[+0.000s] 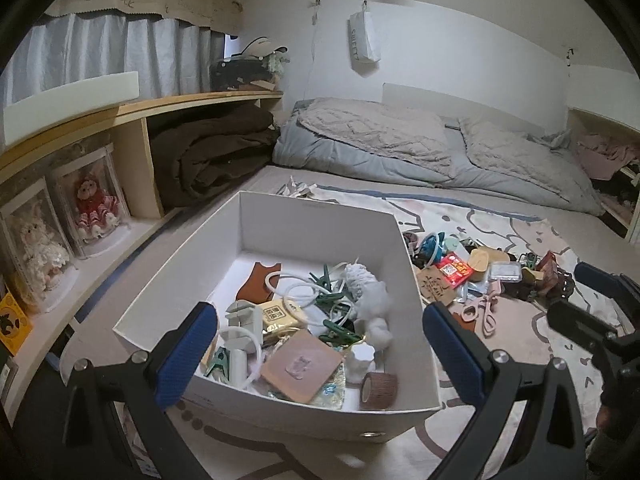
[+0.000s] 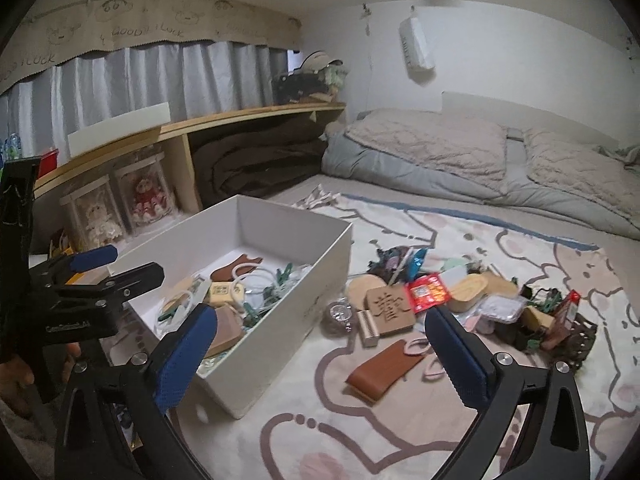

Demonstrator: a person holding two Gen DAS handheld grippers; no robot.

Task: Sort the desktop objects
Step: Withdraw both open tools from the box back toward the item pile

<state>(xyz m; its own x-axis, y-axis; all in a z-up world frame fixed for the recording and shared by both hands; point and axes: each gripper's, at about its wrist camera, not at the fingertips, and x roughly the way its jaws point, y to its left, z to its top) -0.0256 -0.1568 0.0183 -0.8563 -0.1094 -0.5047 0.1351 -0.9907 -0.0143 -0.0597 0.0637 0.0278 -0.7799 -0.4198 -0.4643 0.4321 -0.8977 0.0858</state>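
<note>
Both claws gape empty: left claw (image 1: 320, 344) over the white cardboard box (image 1: 248, 396), right claw (image 2: 320, 344) near the stiff, light brown leather case (image 2: 382, 374); pinch its long edges.

Both handheld tools share one build. The left gripper (image 1: 320, 344) has two matte black plastic arms, each with a triangular cut-out and a round silver screw head near the knuckle. Its fingers (image 1: 188, 354) carry blue rubber pads with a fine dotted grip texture. The right gripper (image 2: 320, 352) looks the same: black angular frame, silver screws, blue textured fingers (image 2: 186, 356). Seen from the right wrist camera, the left tool's black body bears small pale lettering, too blurred to read, and bare skin of the left hand (image 2: 18, 384) shows beneath it
</note>
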